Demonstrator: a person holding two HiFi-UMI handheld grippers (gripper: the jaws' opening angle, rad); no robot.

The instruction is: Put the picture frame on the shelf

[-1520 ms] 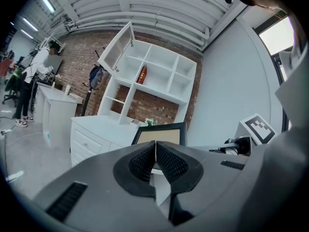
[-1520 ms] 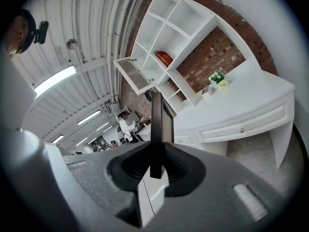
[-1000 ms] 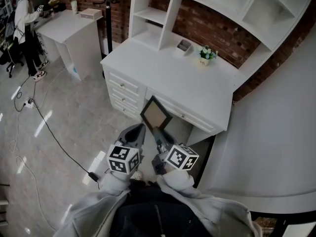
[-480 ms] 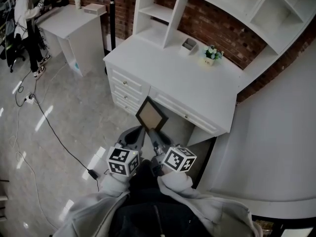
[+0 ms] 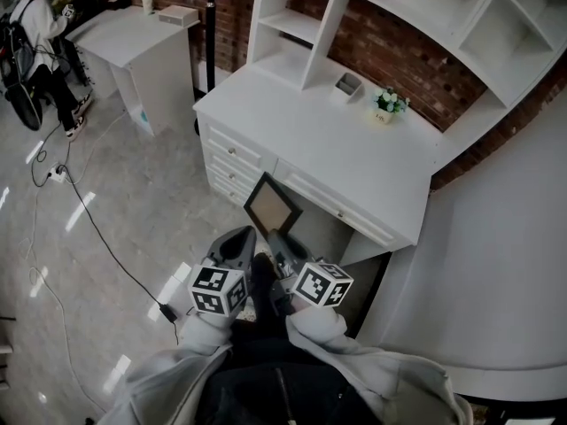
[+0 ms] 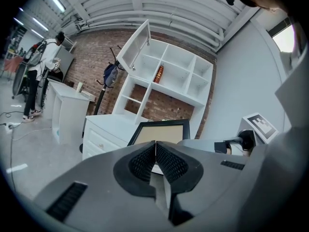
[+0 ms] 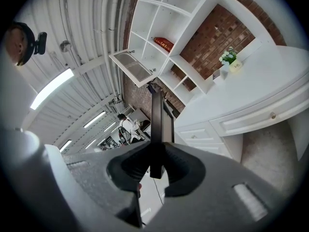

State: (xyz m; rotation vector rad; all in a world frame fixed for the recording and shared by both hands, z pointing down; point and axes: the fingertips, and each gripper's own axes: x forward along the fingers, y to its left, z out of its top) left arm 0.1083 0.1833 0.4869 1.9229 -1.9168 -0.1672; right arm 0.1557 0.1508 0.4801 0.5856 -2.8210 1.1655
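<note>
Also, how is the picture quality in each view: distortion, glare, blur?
Head view: fairly sharp, with pale light streaks on the glossy floor. Left gripper view: strong fisheye bend, black round border, overexposed window at the right. Right gripper view: same fisheye; the picture frame shows as a dark edge.

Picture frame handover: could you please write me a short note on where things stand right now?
Right gripper: shut on one edge of the picture frame, which is held in the air in front of the desk.
Left gripper: shut, empty, close beside the right one.
Shelf: stands on the back of the desk; its lower left compartments look free.
Done: the frame is picked up.
Left: carry it to the shelf, probably to a free compartment, set it down and let go.
</note>
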